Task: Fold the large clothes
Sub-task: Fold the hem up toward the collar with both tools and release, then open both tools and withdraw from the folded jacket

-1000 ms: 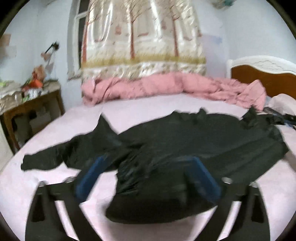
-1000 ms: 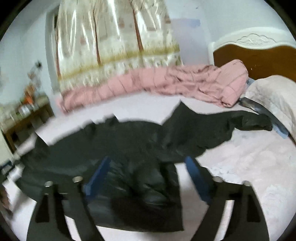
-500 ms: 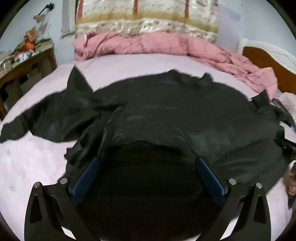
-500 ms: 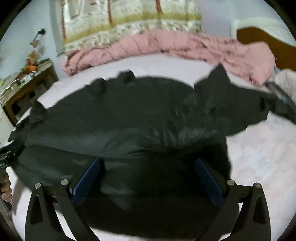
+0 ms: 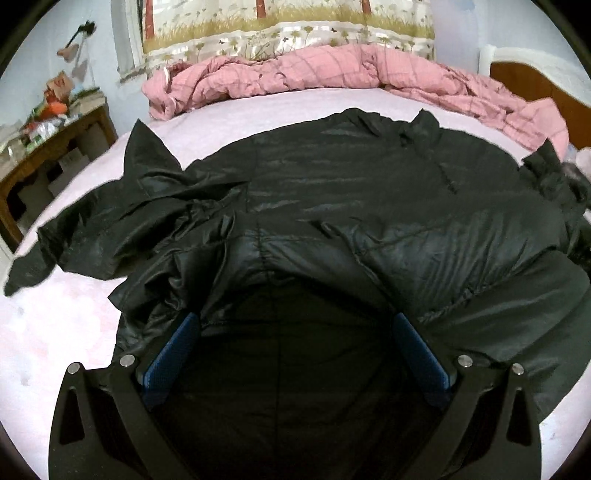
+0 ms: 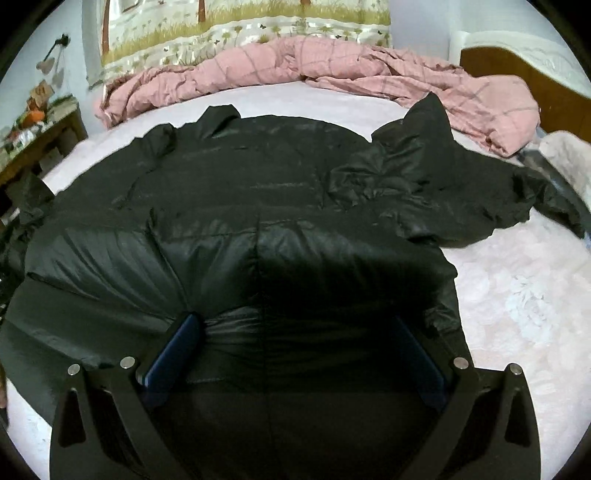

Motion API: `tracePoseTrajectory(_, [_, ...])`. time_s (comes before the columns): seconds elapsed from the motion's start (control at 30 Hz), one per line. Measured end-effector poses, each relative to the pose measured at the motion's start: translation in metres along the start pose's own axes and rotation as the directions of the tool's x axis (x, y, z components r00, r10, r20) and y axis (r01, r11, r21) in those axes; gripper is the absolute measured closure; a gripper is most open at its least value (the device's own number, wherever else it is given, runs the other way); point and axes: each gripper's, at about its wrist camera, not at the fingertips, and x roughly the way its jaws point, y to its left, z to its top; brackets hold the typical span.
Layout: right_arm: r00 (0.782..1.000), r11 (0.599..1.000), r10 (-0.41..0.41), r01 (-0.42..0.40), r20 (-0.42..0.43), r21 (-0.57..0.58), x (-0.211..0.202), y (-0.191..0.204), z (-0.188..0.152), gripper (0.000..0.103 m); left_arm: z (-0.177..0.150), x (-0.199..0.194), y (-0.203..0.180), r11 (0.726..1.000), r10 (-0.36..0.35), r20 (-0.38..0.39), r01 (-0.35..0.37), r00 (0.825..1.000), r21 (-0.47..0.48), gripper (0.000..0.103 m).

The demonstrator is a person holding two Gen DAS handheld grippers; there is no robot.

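Observation:
A large black padded jacket (image 5: 351, 206) lies spread across the pink bed, hem toward me; it also fills the right wrist view (image 6: 236, 206). One sleeve (image 5: 92, 229) trails to the left, the other sleeve (image 6: 480, 199) lies crumpled at the right. My left gripper (image 5: 295, 325) is open, its blue pads straddling the jacket's near hem on the left side. My right gripper (image 6: 295, 325) is open too, low over the hem on the right side, with puffy fabric bulging between the fingers. Neither pair of fingers is closed on the cloth.
A rumpled pink quilt (image 5: 332, 74) lies along the far edge of the bed (image 5: 55, 332), under a patterned curtain (image 5: 288, 22). A cluttered wooden table (image 5: 48, 147) stands at the left. A wooden headboard (image 6: 524, 74) and a pillow (image 6: 569, 155) are at the right.
Both grippers have dropped and moved forward onto the jacket's near hem. The jacket now fills both views, and fabric bulges up between the open fingers.

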Motion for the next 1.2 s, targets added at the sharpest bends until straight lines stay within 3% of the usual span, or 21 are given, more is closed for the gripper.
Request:
tracePoseTrajectory(0.07, [1.0,1.0,-0.011,0.011,0.012,-0.002,-0.004,0.0,0.001,0.0,-0.001,-0.006,-0.003,0.999,0.034,0.03,-0.035,0.999,0.009,0.0])
tracePoseTrajectory(0.13, [0.997,1.0,-0.021,0.021,0.075,0.004,-0.023,0.0,0.001,0.0,-0.004,-0.034,-0.001,0.997,0.073,0.155,-0.072,0.985,-0.013,0.012])
tracePoseTrajectory(0.17, [0.993,1.0,-0.005,0.004,0.12,0.008,-0.035,0.0,-0.001,0.0,-0.006,-0.049,-0.001,0.997,0.071,0.218,-0.067,0.973,-0.027,0.012])
tracePoseTrajectory(0.2, [0.983,0.999,0.038,-0.041,0.182,0.012,-0.054,0.0,-0.004,0.0,-0.009,-0.07,0.001,0.999,0.032,0.289,-0.021,0.957,-0.042,0.012])
tracePoseTrajectory(0.27, [0.965,0.991,0.127,-0.131,0.232,0.005,-0.077,0.004,-0.007,0.0,-0.011,-0.099,-0.001,0.991,-0.107,0.341,0.127,0.934,-0.037,0.011])
tracePoseTrajectory(0.33, [0.959,0.983,0.184,-0.176,0.215,-0.052,-0.09,0.019,-0.004,0.0,-0.005,-0.108,-0.015,0.982,-0.182,0.316,0.188,0.931,0.013,0.011])
tracePoseTrajectory(0.4, [0.966,0.981,0.171,-0.15,0.195,-0.12,-0.095,0.041,0.0,0.0,0.002,-0.109,-0.035,0.975,-0.221,0.277,0.211,0.935,0.064,0.011])
tracePoseTrajectory(0.47, [0.969,0.977,0.157,-0.125,0.189,-0.171,-0.092,0.058,0.001,0.0,0.007,-0.092,-0.053,0.958,-0.281,0.172,0.267,0.944,0.102,0.011])
tracePoseTrajectory(0.53, [0.975,0.973,0.157,-0.126,0.155,-0.195,-0.079,0.068,-0.002,0.0,0.007,-0.068,-0.064,0.956,-0.286,0.067,0.279,0.956,0.093,0.011])
tracePoseTrajectory(0.6, [0.98,0.974,0.174,-0.156,0.097,-0.164,-0.058,0.068,-0.007,0.0,-0.001,-0.042,-0.068,0.959,-0.279,0.018,0.277,0.96,0.063,0.011])
tracePoseTrajectory(0.73, [0.985,0.979,0.169,-0.164,0.026,-0.118,-0.023,0.06,-0.017,0.0,-0.009,-0.026,-0.058,0.948,-0.317,0.024,0.317,0.948,0.01,0.01])
tracePoseTrajectory(0.87, [0.995,0.982,0.1,-0.095,0.021,-0.163,-0.017,0.071,-0.021,0.0,-0.012,-0.022,-0.077,0.975,-0.209,0.026,0.207,0.977,0.081,0.01])
tracePoseTrajectory(0.93, [0.996,0.981,0.081,-0.074,0.033,-0.177,-0.017,0.074,-0.023,0.0,-0.014,-0.023,-0.079,0.978,-0.193,0.04,0.189,0.98,0.09,0.01])
tracePoseTrajectory(1.03, [0.992,0.983,0.118,-0.109,0.051,-0.151,-0.019,0.067,-0.024,0.0,-0.016,-0.027,-0.074,0.98,-0.192,0.079,0.186,0.978,0.072,0.01])
tracePoseTrajectory(1.2, [0.977,0.988,0.132,-0.115,0.168,-0.108,-0.041,0.057,-0.029,0.0,-0.02,-0.05,-0.065,0.981,-0.191,0.207,0.183,0.959,0.062,0.011])
